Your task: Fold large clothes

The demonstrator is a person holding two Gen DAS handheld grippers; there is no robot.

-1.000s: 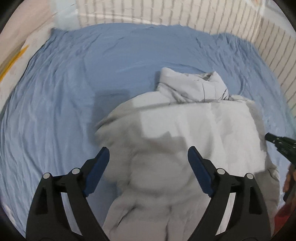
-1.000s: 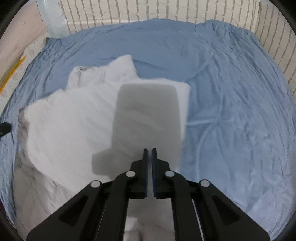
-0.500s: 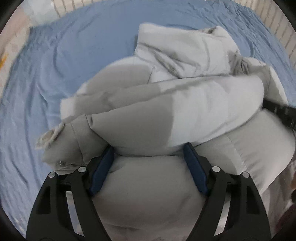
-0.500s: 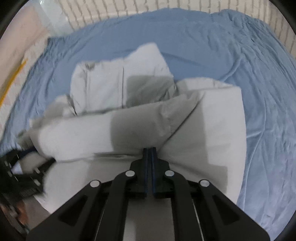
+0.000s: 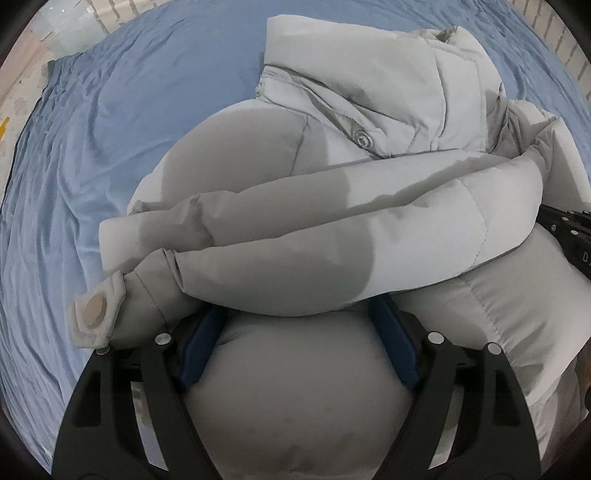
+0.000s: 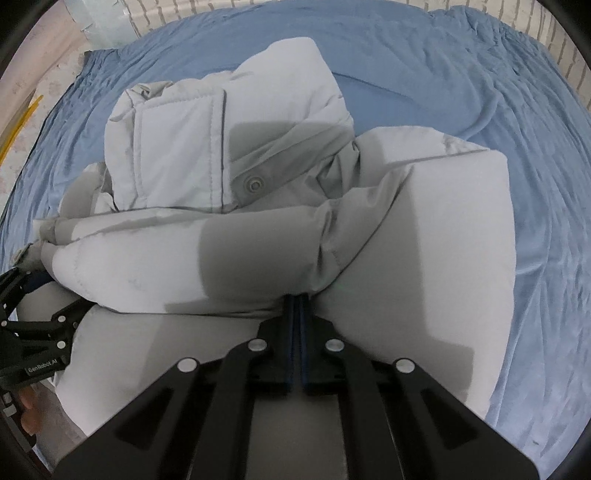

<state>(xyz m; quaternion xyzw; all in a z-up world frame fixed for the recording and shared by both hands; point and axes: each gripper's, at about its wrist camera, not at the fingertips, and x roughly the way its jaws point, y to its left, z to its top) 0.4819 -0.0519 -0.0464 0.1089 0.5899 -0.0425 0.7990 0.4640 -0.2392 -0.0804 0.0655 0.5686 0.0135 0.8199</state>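
A pale grey puffer jacket (image 5: pixel 332 229) lies on the blue bed sheet (image 5: pixel 110 147), hood toward the far side. One sleeve (image 5: pixel 258 229) lies folded across the body, its cuff at the left. My left gripper (image 5: pixel 299 325) is open, its blue pads straddling the jacket's puffy body under the sleeve. My right gripper (image 6: pixel 298 299) is shut on the jacket (image 6: pixel 406 240), with its fingertips tucked under the folded sleeve fabric (image 6: pixel 184 251). The left gripper also shows at the left edge of the right wrist view (image 6: pixel 33 332).
The blue sheet (image 6: pixel 480 92) covers the bed all around the jacket. A white slatted barrier (image 6: pixel 369 7) runs along the far side. A pale floor with a yellow stripe (image 6: pixel 22 114) lies beyond the left edge.
The jacket's sleeve has been folded across the body. Both grippers have moved in close and low over the jacket. The right stays shut, the left stays open.
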